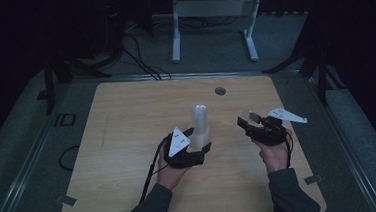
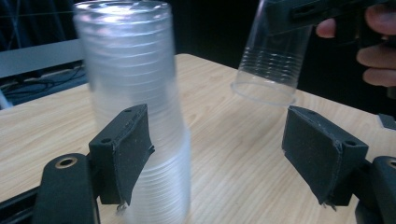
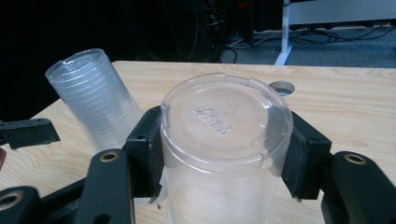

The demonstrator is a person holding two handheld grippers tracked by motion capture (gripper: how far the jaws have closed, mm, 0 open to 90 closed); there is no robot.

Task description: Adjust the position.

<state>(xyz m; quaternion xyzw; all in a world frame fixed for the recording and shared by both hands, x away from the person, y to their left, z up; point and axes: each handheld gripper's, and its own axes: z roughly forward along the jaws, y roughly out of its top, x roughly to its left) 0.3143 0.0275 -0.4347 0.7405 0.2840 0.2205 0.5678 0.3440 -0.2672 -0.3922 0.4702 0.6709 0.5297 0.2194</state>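
An upside-down stack of clear plastic cups [image 1: 200, 119] [image 2: 133, 70] [image 3: 88, 88] stands near the middle of the wooden table [image 1: 123, 140]. My left gripper [image 1: 198, 139] [image 2: 217, 149] is open at the stack's lower part. One pad lies by the stack's side, while the other pad stands well apart from it. To the right, my right gripper [image 1: 247, 124] [image 3: 226, 154] is shut on a single clear cup [image 1: 251, 115] [image 2: 273, 60] [image 3: 226, 121]. That cup hangs mouth-down and tilted, a little above the tabletop.
A round cable hole [image 1: 219, 90] [image 3: 282, 86] sits in the table's far middle. Beyond the table stands a white desk frame [image 1: 209, 9], with cables [image 1: 143, 64] on the dark floor. Bare wood lies left of the stack and along the front edge.
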